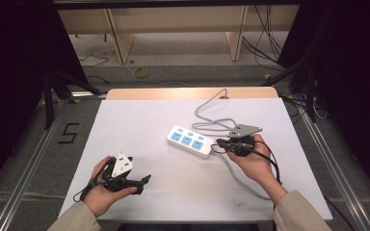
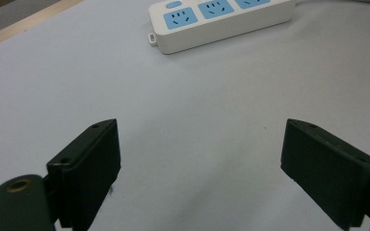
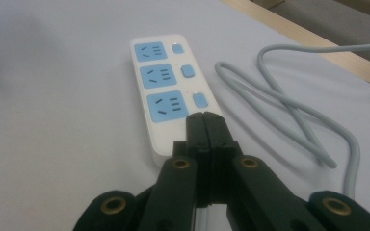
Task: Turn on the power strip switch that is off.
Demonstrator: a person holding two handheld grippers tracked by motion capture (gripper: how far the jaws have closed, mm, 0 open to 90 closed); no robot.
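Bright even light on the white table (image 1: pixel 139 120); dark surroundings; soft, slightly blurred close-ups.

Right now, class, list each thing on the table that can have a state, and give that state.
Power strip: flat on the table, three blue sockets all empty.
Grey cord: loose, looped on the table.
Left gripper: fingers wide apart, holding nothing.
Right gripper: fingers pressed together, nothing seen between them, tips over the strip's near end.

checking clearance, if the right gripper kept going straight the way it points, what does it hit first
Most likely the power strip: the right gripper, jaws shut, points along its near end. Whether the tips already touch it is unclear.
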